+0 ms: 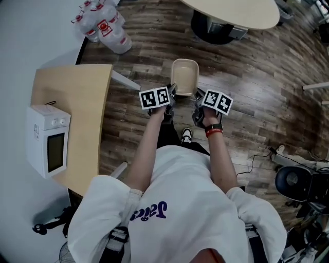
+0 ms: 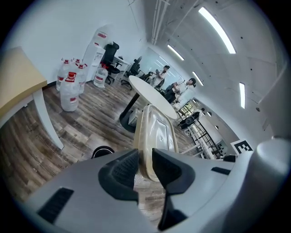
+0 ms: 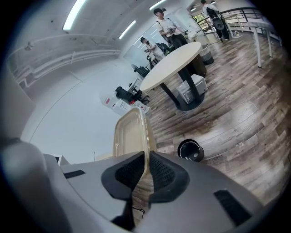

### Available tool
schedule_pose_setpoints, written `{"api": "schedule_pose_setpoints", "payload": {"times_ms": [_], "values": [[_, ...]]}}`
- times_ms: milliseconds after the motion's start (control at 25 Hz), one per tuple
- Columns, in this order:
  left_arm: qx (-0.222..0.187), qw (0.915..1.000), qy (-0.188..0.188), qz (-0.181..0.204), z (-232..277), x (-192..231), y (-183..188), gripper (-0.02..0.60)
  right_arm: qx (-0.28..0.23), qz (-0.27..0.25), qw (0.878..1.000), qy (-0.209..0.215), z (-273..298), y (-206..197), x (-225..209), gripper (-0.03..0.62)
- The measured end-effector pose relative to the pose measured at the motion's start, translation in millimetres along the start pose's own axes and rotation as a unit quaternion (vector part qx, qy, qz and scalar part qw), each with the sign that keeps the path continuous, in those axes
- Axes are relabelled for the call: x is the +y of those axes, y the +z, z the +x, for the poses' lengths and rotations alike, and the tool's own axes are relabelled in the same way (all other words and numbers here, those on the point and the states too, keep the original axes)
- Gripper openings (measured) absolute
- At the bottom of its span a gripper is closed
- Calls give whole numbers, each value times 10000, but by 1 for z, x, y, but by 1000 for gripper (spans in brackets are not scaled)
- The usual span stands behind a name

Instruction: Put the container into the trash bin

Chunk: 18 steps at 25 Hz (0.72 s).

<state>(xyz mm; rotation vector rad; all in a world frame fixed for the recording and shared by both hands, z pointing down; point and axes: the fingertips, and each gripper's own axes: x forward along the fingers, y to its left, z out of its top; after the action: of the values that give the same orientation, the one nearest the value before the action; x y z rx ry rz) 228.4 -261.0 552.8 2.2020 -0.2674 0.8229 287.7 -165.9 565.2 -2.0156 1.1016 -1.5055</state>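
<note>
The floor (image 1: 257,67) is dark wood boards. Left of the left gripper (image 1: 172,92) stands a pale wood desk (image 1: 72,97) with a white microwave (image 1: 49,137) on it, by a white wall (image 2: 68,27). Ahead and left are big water bottles (image 1: 105,25). Ahead of the right gripper (image 1: 198,95) is a round table (image 1: 231,10). Long lights (image 2: 217,29) shine on the ceiling.

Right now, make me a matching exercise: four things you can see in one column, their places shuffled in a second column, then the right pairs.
1. container
2. microwave
3. water bottles
4. round table

A. clustered by the white wall
B. clamped between left gripper and right gripper
C. on the wooden desk
D. standing on a dark pedestal

Pairs: 1-B, 2-C, 3-A, 4-D
</note>
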Motion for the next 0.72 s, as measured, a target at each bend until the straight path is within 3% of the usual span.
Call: {"api": "schedule_pose_setpoints", "payload": {"times_ms": [720], "values": [[708, 9972, -249, -14, 84, 58, 16, 101, 128, 595, 9969, -503, 83, 14, -43, 49]]}}
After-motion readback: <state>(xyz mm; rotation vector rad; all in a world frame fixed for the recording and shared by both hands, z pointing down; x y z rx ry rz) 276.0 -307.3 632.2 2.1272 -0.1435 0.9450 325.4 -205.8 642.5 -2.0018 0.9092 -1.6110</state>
